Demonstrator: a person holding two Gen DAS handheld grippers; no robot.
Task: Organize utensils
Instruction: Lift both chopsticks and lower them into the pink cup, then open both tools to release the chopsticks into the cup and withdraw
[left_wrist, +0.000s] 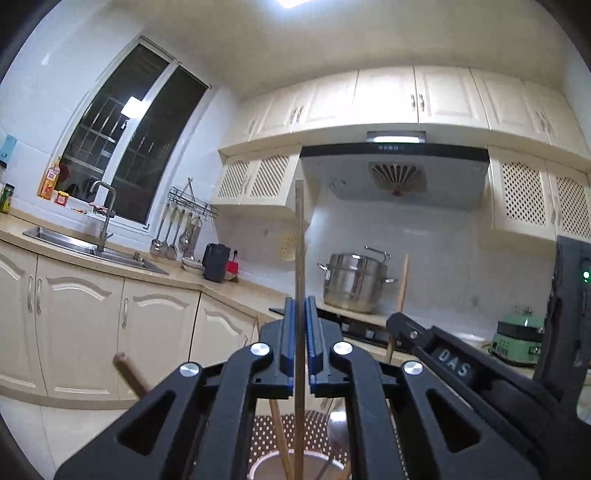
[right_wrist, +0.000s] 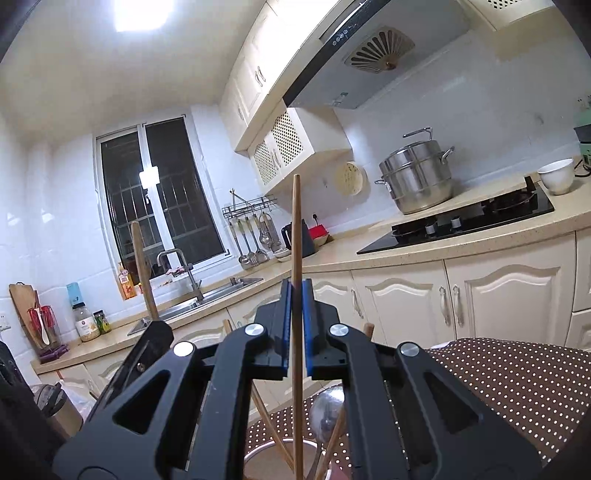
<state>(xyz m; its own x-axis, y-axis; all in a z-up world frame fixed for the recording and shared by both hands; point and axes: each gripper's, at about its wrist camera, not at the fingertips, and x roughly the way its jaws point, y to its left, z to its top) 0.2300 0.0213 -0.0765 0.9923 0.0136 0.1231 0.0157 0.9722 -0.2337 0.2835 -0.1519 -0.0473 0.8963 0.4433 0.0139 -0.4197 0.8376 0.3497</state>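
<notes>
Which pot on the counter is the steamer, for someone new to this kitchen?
Find the range hood on the back wall. Below it lies the black stove; at its left end stands the steamer pot, the only tall, shiny steel, two-tier thing there.

A holder cup (right_wrist: 273, 461) is set on the bench (right_wrist: 517, 376), with a ladle (right_wrist: 327, 410) and chopsticks (right_wrist: 269, 421) inside. Behind, a steamer pot (right_wrist: 417, 181) is placed on the stove (right_wrist: 461, 221).
</notes>
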